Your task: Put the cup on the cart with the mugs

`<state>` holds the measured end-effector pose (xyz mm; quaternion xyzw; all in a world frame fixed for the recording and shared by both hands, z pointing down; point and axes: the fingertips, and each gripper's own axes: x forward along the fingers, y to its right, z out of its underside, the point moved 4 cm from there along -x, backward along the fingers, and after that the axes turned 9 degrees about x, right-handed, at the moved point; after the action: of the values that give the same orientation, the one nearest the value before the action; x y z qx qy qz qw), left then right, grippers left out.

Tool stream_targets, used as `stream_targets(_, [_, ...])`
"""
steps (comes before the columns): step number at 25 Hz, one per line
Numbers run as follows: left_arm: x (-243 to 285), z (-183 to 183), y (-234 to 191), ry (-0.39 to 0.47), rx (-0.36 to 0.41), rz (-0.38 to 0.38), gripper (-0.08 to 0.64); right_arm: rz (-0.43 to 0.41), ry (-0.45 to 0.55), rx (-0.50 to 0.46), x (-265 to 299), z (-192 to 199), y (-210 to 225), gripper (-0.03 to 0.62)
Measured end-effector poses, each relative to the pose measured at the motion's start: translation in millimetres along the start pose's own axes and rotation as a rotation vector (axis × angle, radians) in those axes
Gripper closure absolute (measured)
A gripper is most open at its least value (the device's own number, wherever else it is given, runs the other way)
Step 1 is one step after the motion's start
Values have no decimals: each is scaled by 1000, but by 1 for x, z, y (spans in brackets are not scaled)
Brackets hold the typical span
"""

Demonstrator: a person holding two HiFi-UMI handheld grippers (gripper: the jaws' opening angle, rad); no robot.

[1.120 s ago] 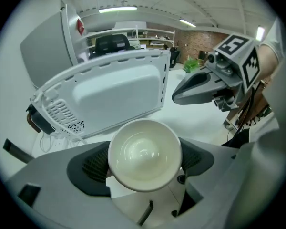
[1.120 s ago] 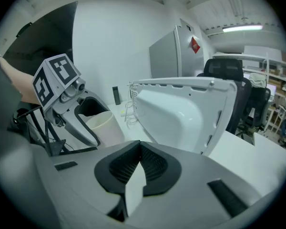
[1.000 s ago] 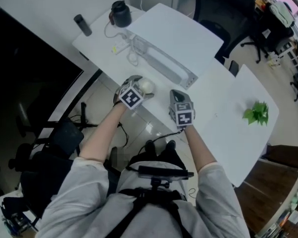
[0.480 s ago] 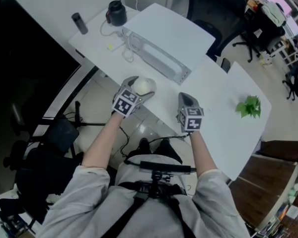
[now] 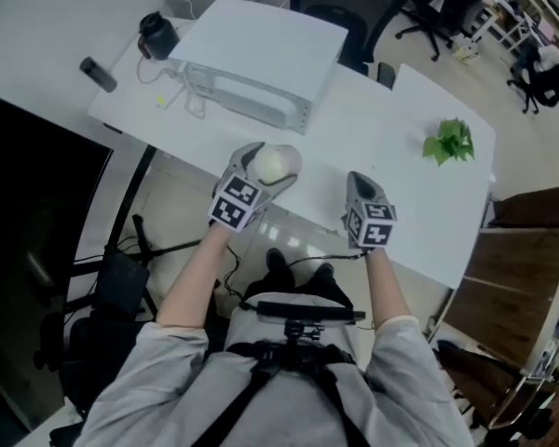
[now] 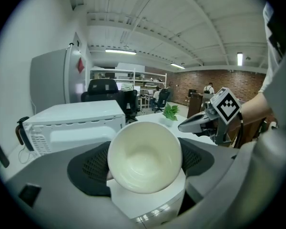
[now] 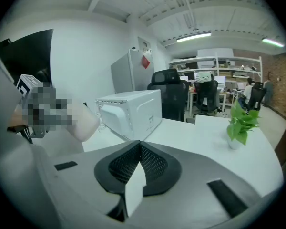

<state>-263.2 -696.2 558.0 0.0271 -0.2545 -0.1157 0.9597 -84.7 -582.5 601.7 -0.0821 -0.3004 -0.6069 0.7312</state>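
A cream cup [image 5: 276, 163] is held above the near edge of the white table [image 5: 391, 138], with my left gripper [image 5: 272, 168] shut on it. In the left gripper view the cup [image 6: 144, 157] fills the space between the dark pads [image 6: 93, 168], its mouth facing the camera. To the right of the cup, my right gripper [image 5: 358, 182] hangs over the same table edge. Its jaws [image 7: 139, 149] are shut on nothing. From the right gripper view, the cup [image 7: 84, 121] shows at the left. No cart or mugs appear in any view.
A white microwave [image 5: 252, 59] stands on the table beyond the grippers, with a black kettle [image 5: 155, 33] and a dark cylinder [image 5: 97, 74] to its left. A small green plant [image 5: 450, 141] sits at the table's right. Office chairs [image 5: 328, 7] stand behind; wooden furniture [image 5: 531, 240] stands at the right.
The view has swung, so the table and microwave sit further left and up. Both grippers have travelled along the table edge, the left one rising with the cup still held.
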Motion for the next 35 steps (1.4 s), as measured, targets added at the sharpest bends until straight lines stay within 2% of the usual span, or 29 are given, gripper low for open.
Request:
stream_targets(6, [39, -45, 69, 16, 109, 126, 129, 101, 70, 87, -62, 11, 61, 584])
stream_targets(11, [73, -78, 144, 35, 184, 226, 129, 198, 125, 146, -132, 33, 120, 584])
stream_targets(20, [112, -130, 317, 75, 272, 381, 130, 383, 198, 236, -293, 100, 234, 584])
stream_targets(26, [130, -165, 438, 113, 317, 481, 129, 489, 231, 293, -403, 145, 293, 584])
stream_targets(30, [142, -187, 514, 137, 370, 554, 130, 574, 259, 317, -472, 175, 333, 584])
stream_targets(35, [157, -220, 602, 174, 434, 666, 130, 672, 301, 394, -550, 205, 369, 584])
